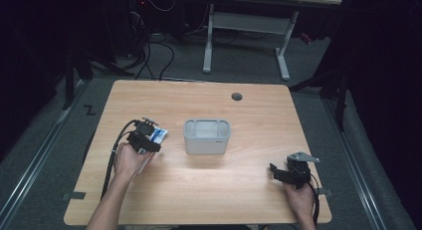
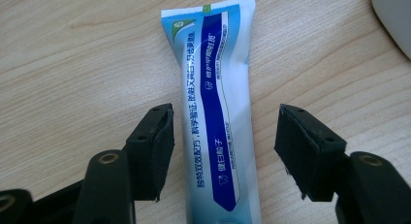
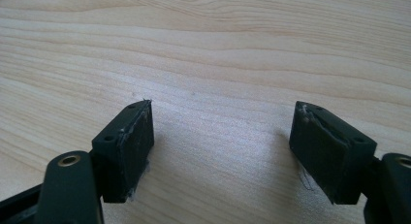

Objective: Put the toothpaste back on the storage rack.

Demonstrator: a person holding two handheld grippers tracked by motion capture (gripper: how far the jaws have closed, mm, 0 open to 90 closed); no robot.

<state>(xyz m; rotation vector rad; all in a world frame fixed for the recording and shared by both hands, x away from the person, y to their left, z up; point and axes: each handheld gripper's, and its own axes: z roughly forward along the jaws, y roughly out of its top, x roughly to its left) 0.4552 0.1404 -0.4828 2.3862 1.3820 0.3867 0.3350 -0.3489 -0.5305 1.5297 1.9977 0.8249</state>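
1. Left gripper view: left gripper (image 2: 225, 146) jaws spread astride toothpaste tube (image 2: 216, 112), pads clear of it; tube flat on worktop (image 2: 72, 64).
2. Right gripper (image 3: 220, 146) jaws spread over bare wood.

Grey bin (image 1: 207, 136) mid-table (image 1: 199, 195); white desk frame (image 1: 246, 26) behind.

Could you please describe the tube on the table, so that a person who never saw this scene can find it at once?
On the wooden table, look left of the grey container in the middle. There a toothpaste tube lies flat between the open jaws of the left claw, touching neither pad. It is the one white thing with blue bands and printed text.
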